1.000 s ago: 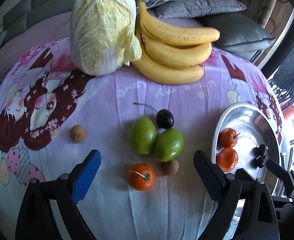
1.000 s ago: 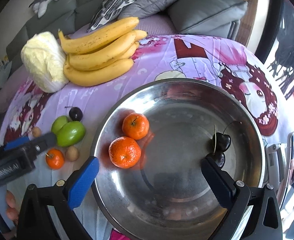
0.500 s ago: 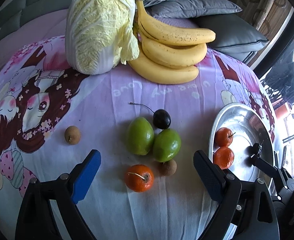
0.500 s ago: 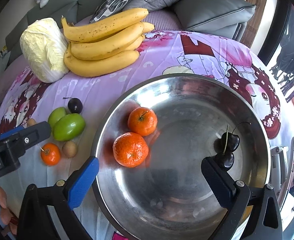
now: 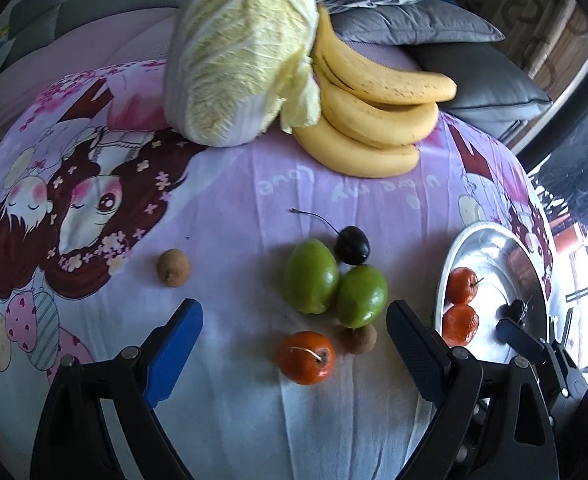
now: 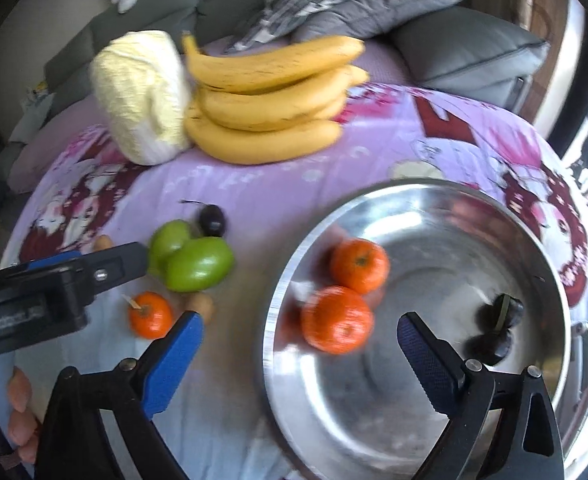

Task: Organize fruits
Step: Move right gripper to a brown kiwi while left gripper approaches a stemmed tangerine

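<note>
Left hand-held gripper (image 5: 294, 344): fingers spread, empty, straddling loose orange (image 5: 306, 357) on desk (image 5: 233, 200); likely next pick. Right hand-held gripper (image 6: 300, 356): spread, empty, over bowl (image 6: 534, 240) rim. Bowl collects two oranges, cherries. Limes (image 5: 336, 282) outside.
</note>
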Tool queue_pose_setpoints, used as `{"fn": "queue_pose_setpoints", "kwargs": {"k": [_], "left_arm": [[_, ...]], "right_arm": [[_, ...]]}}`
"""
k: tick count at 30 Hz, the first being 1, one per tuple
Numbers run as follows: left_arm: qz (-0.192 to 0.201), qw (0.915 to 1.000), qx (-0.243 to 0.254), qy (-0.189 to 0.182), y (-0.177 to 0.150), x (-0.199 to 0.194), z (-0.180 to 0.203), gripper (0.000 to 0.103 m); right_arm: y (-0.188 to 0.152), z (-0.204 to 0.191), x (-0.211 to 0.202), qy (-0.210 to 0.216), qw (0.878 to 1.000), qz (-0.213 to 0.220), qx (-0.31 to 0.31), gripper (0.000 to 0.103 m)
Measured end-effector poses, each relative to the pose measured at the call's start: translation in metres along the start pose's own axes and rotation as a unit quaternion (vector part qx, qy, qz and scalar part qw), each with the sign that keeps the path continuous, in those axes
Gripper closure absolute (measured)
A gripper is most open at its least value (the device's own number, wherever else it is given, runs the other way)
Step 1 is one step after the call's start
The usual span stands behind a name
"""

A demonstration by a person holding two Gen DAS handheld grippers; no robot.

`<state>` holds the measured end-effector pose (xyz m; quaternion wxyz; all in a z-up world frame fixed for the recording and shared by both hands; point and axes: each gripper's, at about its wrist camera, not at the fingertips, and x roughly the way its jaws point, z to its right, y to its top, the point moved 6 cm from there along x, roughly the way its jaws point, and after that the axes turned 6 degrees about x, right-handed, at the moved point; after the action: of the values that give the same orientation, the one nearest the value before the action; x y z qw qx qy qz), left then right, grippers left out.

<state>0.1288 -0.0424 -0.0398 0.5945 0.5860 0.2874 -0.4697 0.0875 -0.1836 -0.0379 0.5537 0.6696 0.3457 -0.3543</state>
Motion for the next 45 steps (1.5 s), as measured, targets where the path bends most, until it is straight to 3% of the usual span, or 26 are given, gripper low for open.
{"fn": "queue_pose_setpoints", "kwargs": {"k": [6,15,17,22,25,30,32,45], "left_arm": [[0.013,0.9997,-0.021,-0.002,0.001,-0.007,-0.014,0.011],[0.008,0.9987,-0.049,-0.01,-0.005,-0.009,-0.032,0.015],[0.003,0.9983,-0.056,-0.014,-0.008,-0.008,-0.034,0.019],[-0.018,0.9956,-0.086,-0.032,-0.015,0.001,-0.042,0.025],[-0.025,0.9946,-0.093,-0.038,-0.017,0.004,-0.042,0.026],[-0.033,0.994,-0.096,-0.042,-0.019,0.007,-0.039,0.026],[-0.04,0.9927,-0.103,-0.049,-0.02,0.01,-0.039,0.026],[-0.053,0.9912,-0.113,-0.044,-0.021,0.017,-0.039,0.027]], "right_arm": [[-0.002,-0.03,0.003,0.026,0.999,0.001,-0.035,0.008],[-0.005,-0.051,0.004,0.046,0.997,-0.001,-0.067,0.027],[-0.007,-0.054,0.006,0.044,0.996,-0.003,-0.076,0.032],[-0.011,-0.057,0.016,0.033,0.995,-0.014,-0.093,0.033],[-0.012,-0.058,0.019,0.021,0.994,-0.013,-0.106,0.043],[-0.015,-0.062,0.025,0.015,0.992,-0.021,-0.121,0.048],[-0.016,-0.064,0.027,0.008,0.991,-0.021,-0.133,0.057],[-0.016,-0.069,0.047,-0.007,0.987,-0.037,-0.157,0.061]]}}
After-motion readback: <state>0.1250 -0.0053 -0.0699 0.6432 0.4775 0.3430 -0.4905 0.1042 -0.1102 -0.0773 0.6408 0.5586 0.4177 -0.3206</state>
